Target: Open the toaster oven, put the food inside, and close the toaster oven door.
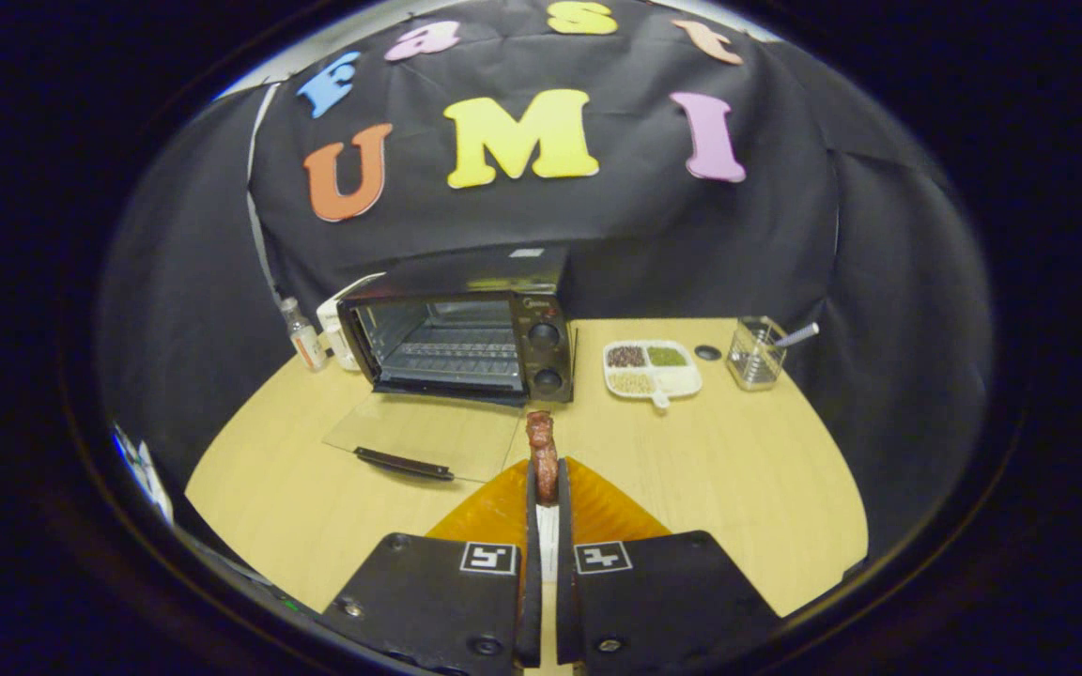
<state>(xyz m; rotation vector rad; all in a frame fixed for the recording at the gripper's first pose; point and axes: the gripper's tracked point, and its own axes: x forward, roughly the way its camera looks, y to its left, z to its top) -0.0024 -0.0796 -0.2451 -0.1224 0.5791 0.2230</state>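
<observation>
The black toaster oven [466, 338] stands at the back left of the wooden table with its glass door [424, 434] folded down flat, its handle [404, 463] nearest me. The wire rack inside is bare. My gripper [547, 483] is shut on a brown piece of food [542, 449], which sticks up between the fingers. It hangs over an orange plate [494, 512], just right of the open door and in front of the oven's knobs.
A small bottle [303, 335] and a white container [338, 329] stand left of the oven. To the right lie a white divided dish of grains [652, 370], a small dark disc [707, 353] and a wire holder with a utensil [755, 353].
</observation>
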